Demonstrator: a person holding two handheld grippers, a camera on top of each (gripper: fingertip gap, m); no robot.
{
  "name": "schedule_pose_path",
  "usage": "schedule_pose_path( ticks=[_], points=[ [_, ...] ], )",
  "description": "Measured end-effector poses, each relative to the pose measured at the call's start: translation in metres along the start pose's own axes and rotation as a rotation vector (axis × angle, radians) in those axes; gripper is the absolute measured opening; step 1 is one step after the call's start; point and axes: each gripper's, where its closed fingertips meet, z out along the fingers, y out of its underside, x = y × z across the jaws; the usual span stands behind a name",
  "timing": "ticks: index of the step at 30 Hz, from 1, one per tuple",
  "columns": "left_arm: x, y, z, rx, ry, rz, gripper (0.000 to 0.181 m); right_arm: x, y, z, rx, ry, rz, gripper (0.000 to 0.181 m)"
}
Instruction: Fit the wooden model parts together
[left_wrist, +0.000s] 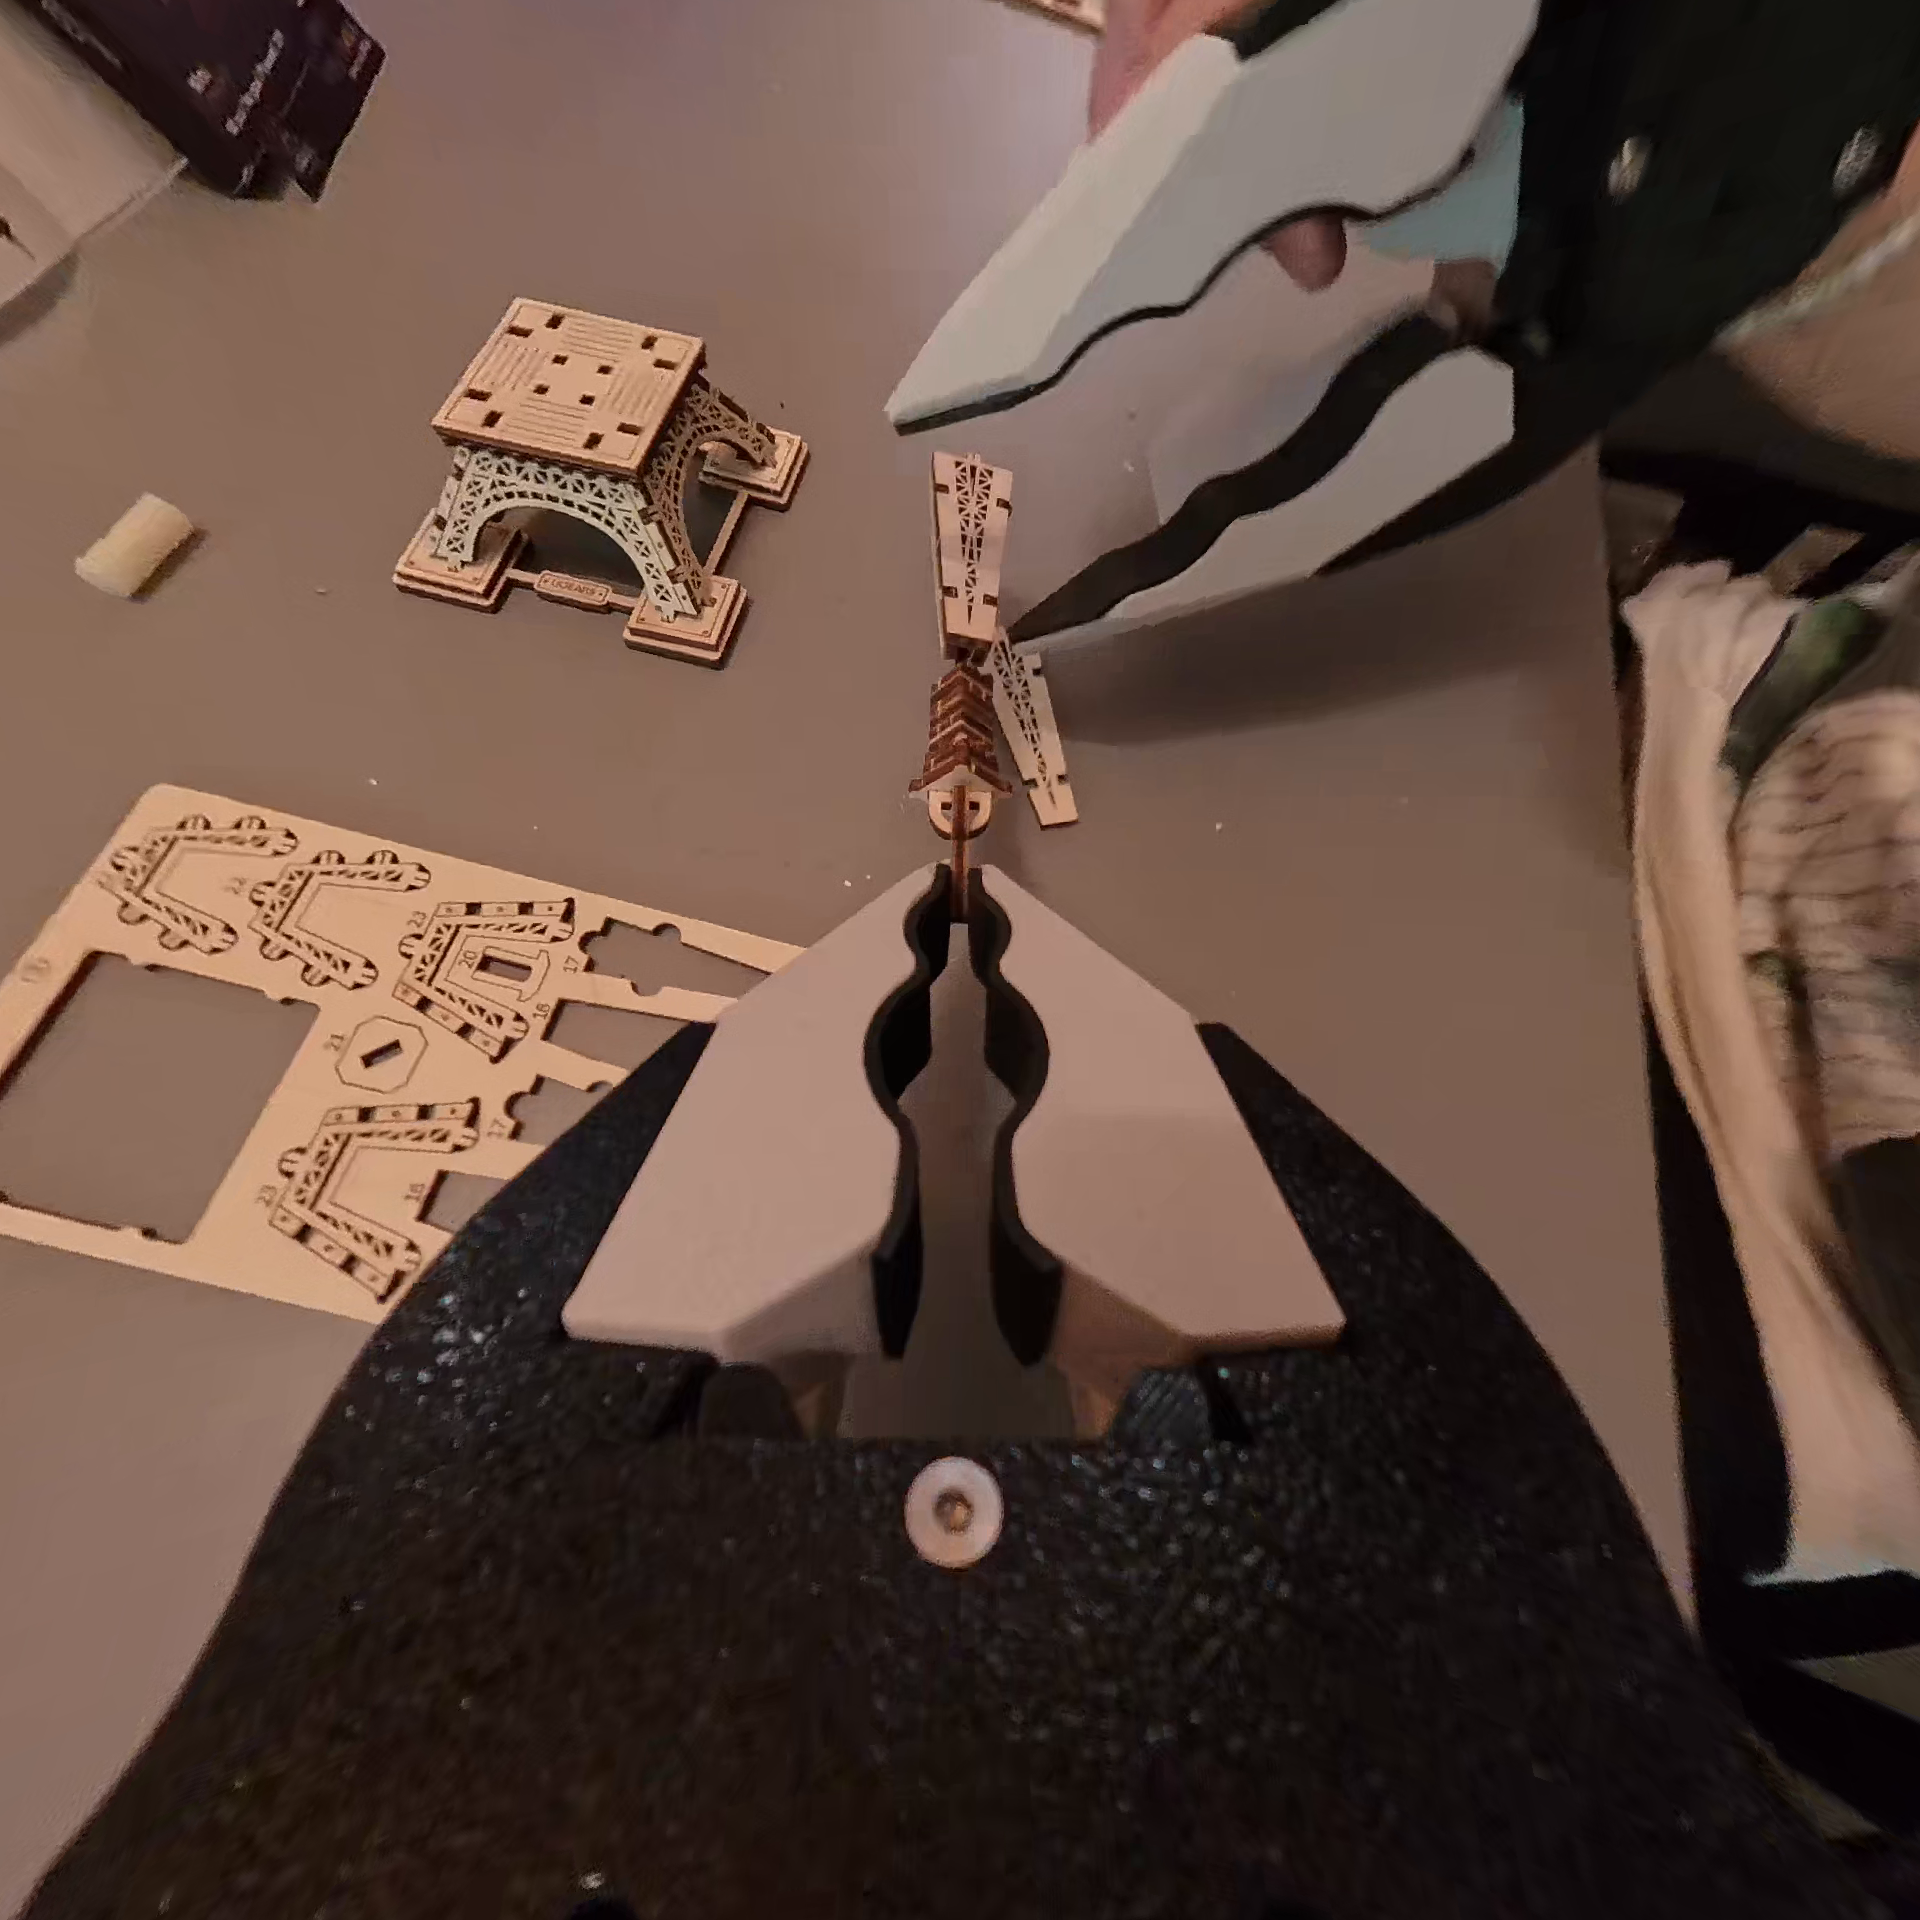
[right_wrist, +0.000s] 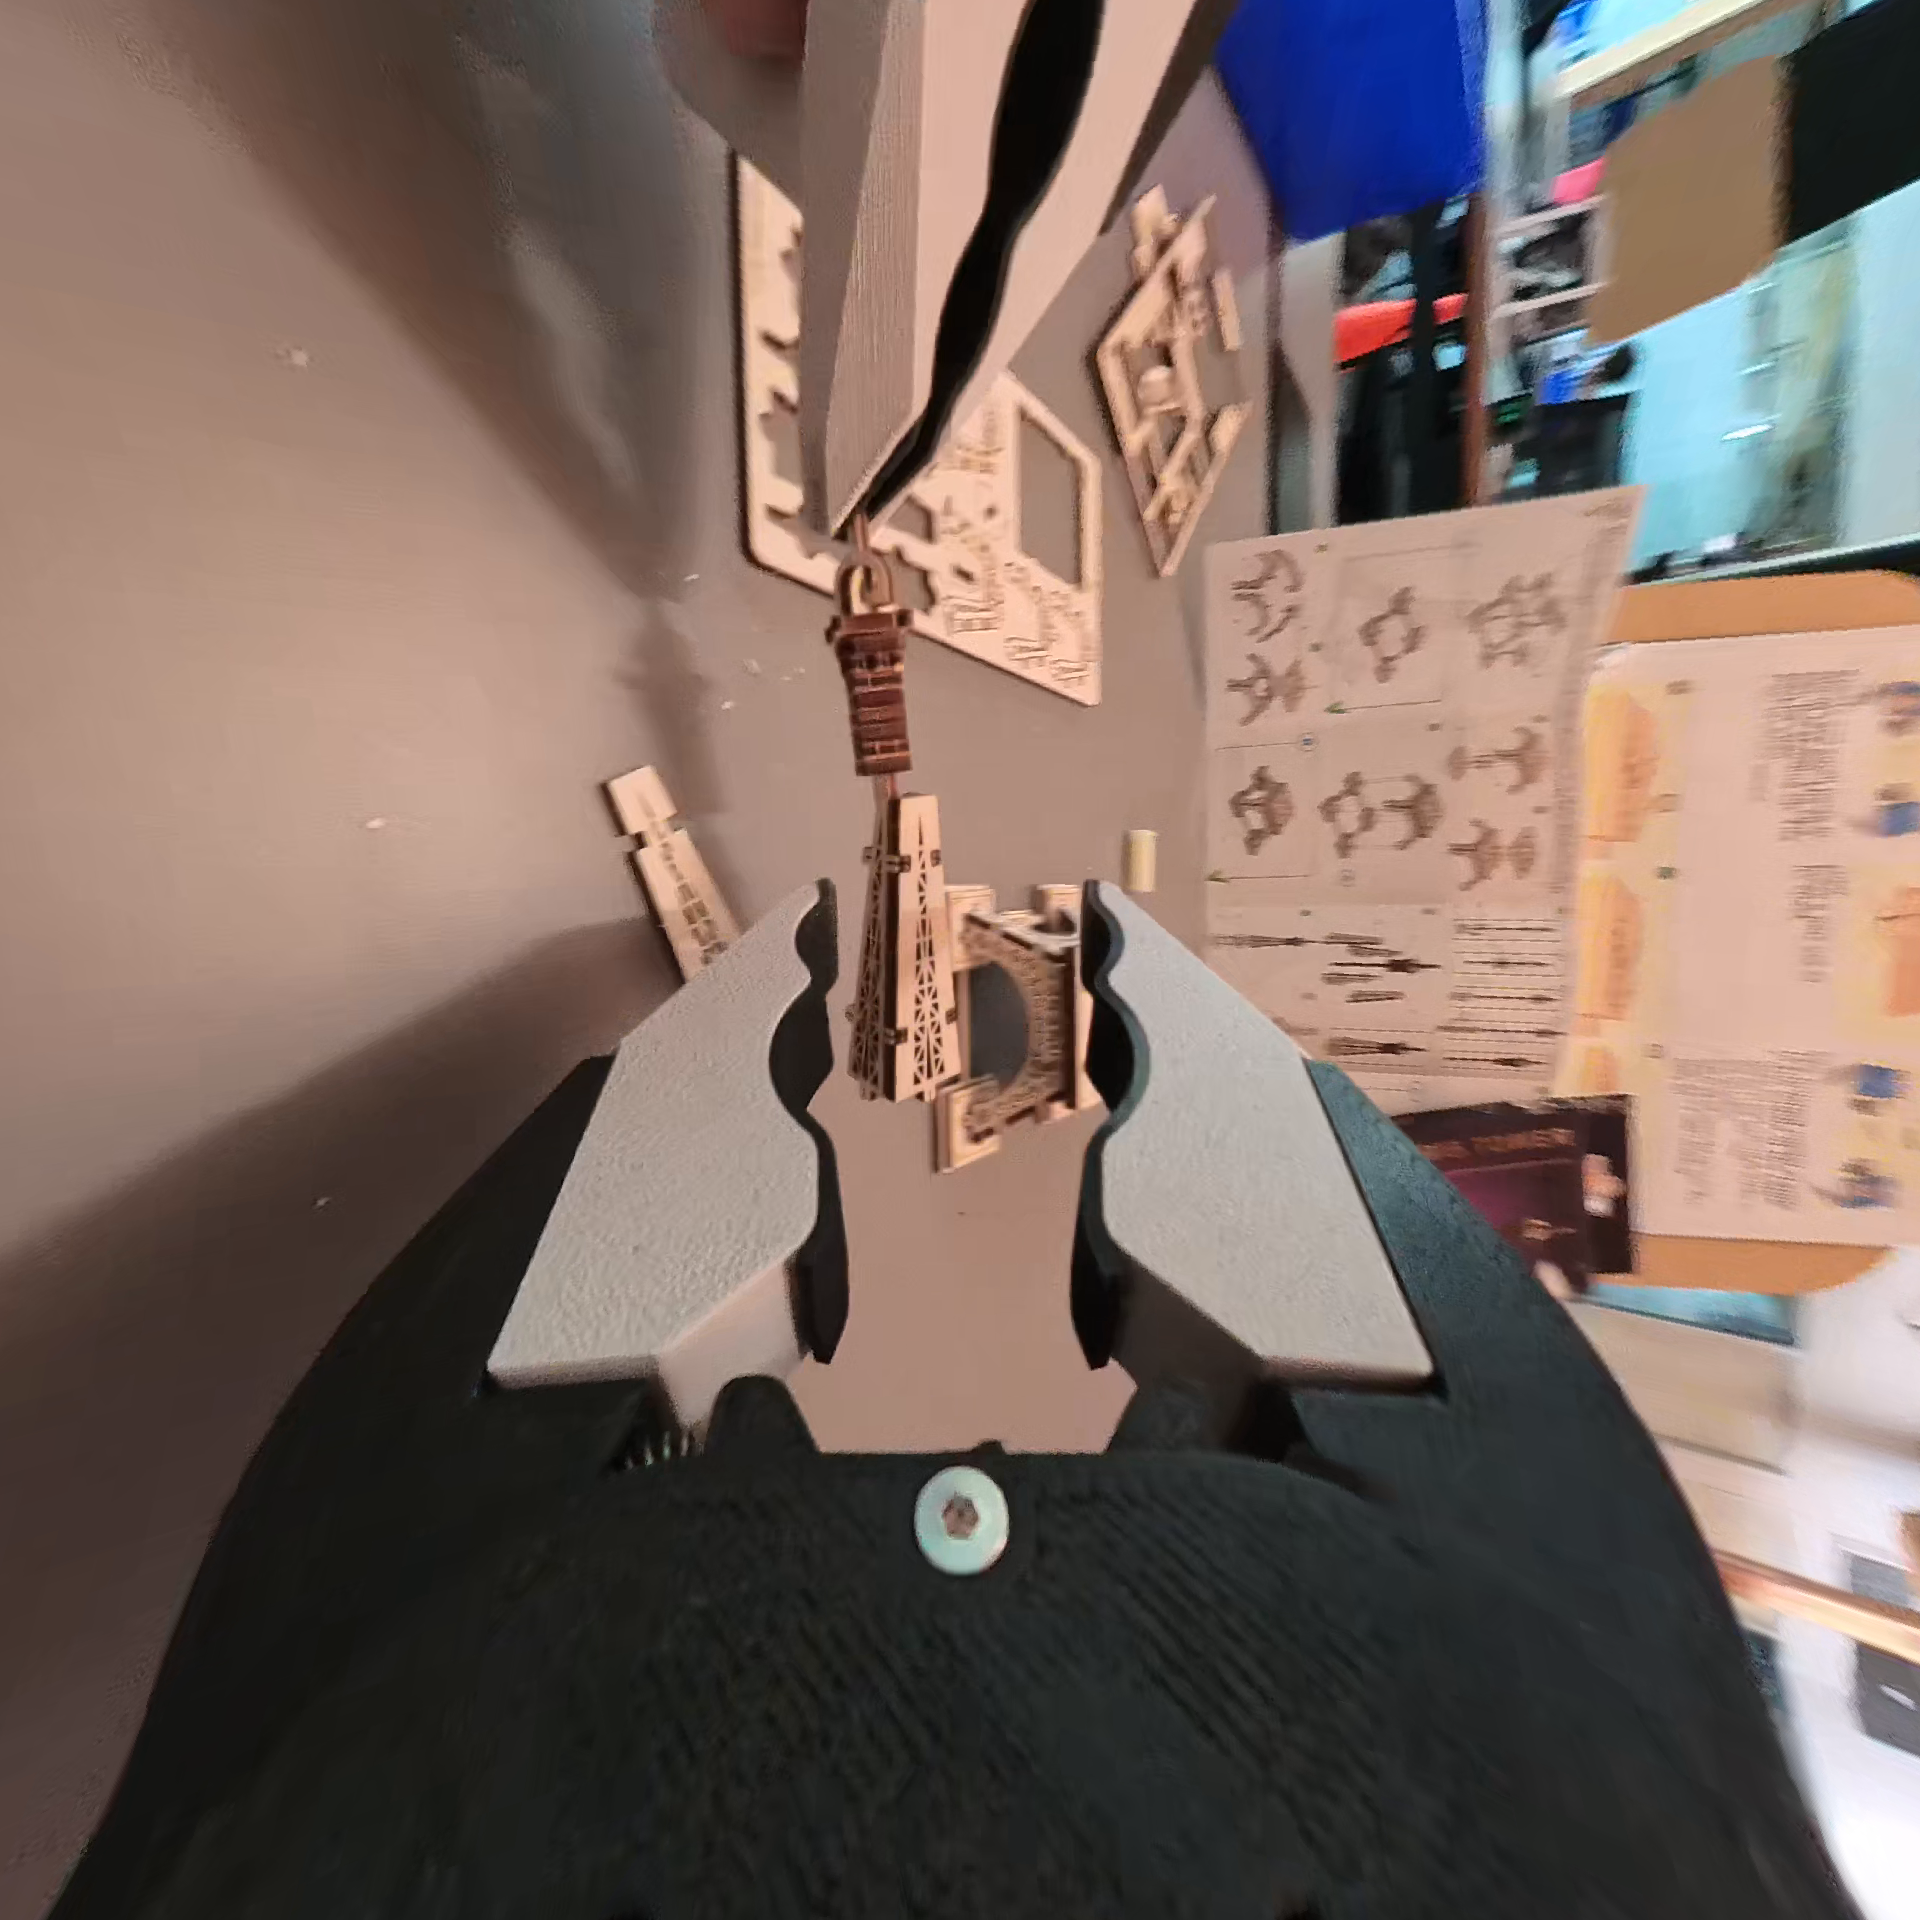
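Grey tabletop (left_wrist: 727, 208), carrying the rest. Punched-out sheet (left_wrist: 260, 1039) flat at left, near the left gripper. Tower base (left_wrist: 582, 468) upright beyond it, apart from both grippers. Left gripper (left_wrist: 957, 883), jaws pinching the thin tip of the spire (left_wrist: 961, 743) and holding it in the air above the tabletop. Right gripper (right_wrist: 956, 914), jaws spread, flanking the spire's lattice panels (right_wrist: 902, 977) without gripping; in the left wrist view one fingertip (left_wrist: 1029, 629) just beside the panels. Loose strip (right_wrist: 670, 894) flat on the tabletop beside the right gripper. Small pale block (left_wrist: 133, 545) left of the base.
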Motion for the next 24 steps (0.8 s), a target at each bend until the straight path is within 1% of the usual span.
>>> schedule_pose_path(
  ticks=[2,4,7,10,12,13,15,19,24],
  points=[
    [0.001,-0.007,-0.004,0.042,0.028,-0.087,0.001,0.006,-0.006,-0.003,0.020,0.084,-0.069,0.044],
    [0.002,-0.014,-0.009,0.094,0.059,-0.150,0.001,0.007,-0.009,-0.004,0.024,0.117,-0.122,0.041],
    [0.004,-0.023,-0.017,0.140,0.076,-0.170,0.001,0.014,-0.007,-0.003,0.010,0.186,-0.171,0.040],
    [0.008,-0.029,-0.022,0.156,0.082,-0.167,0.001,0.027,-0.013,-0.007,0.032,0.301,-0.219,0.028],
    [0.010,-0.033,-0.023,0.161,0.082,-0.179,0.001,0.036,-0.019,-0.012,0.046,0.379,-0.267,0.010],
    [0.011,-0.034,-0.024,0.162,0.083,-0.189,0.001,0.037,-0.020,-0.012,0.038,0.388,-0.293,0.009],
    [0.011,-0.035,-0.026,0.166,0.083,-0.203,0.001,0.038,-0.021,-0.012,0.031,0.391,-0.326,0.009],
    [0.012,-0.037,-0.028,0.177,0.080,-0.183,0.001,0.032,-0.021,-0.012,0.057,0.320,-0.315,0.008],
    [0.011,-0.041,-0.027,0.187,0.038,-0.092,0.001,0.023,-0.016,-0.011,0.064,0.142,-0.214,0.008]
  ],
)
